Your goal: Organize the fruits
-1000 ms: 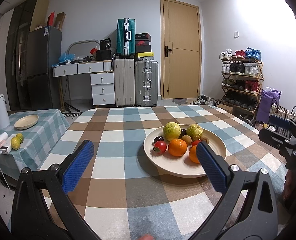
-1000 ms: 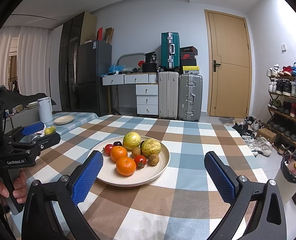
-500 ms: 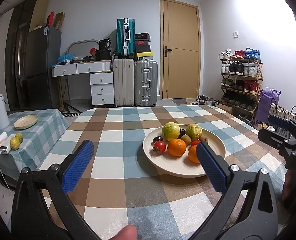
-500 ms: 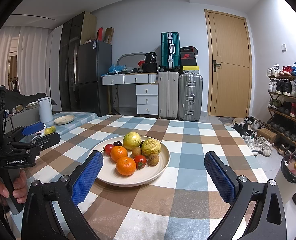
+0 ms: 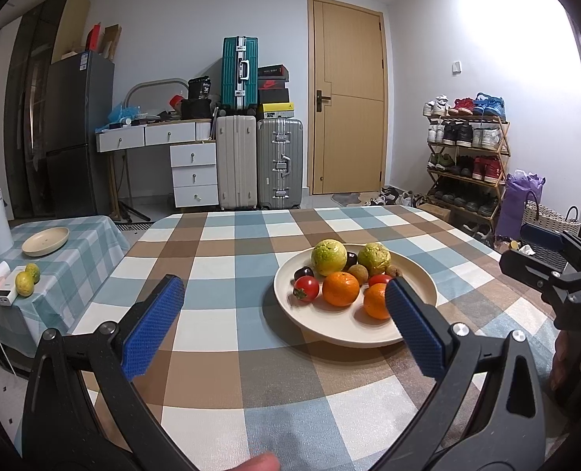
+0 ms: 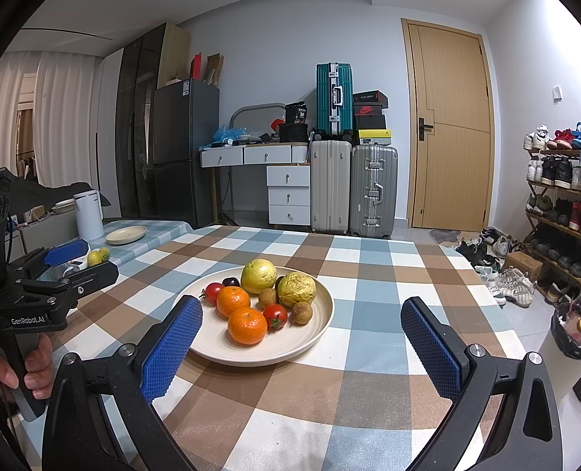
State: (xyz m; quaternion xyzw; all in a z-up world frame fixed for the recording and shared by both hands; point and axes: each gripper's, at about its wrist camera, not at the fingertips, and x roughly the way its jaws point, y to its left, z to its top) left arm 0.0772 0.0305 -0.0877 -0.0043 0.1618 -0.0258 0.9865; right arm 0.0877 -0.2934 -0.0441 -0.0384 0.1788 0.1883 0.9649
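The checked table [image 6: 369,274] spreads under both my tools. On it the cream plate [image 6: 318,314] lies at eleven o'clock from my right gripper [image 6: 302,347] and at one o'clock from my left gripper [image 5: 286,327], both with pads wide apart, holding nothing. It carries two green guavas [image 6: 259,276], two oranges [image 6: 247,325], two tomatoes [image 6: 275,316] and small brown fruits [image 6: 302,312].

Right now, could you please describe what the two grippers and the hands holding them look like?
Both grippers, left and right, have matte black plastic frames with silver screws and long blue fingers with a knobbly texture. The left one's body, seen from the right wrist view, reads "GenRobot.AI" in white. A bare hand wraps its black handle; no sleeve or cable shows.
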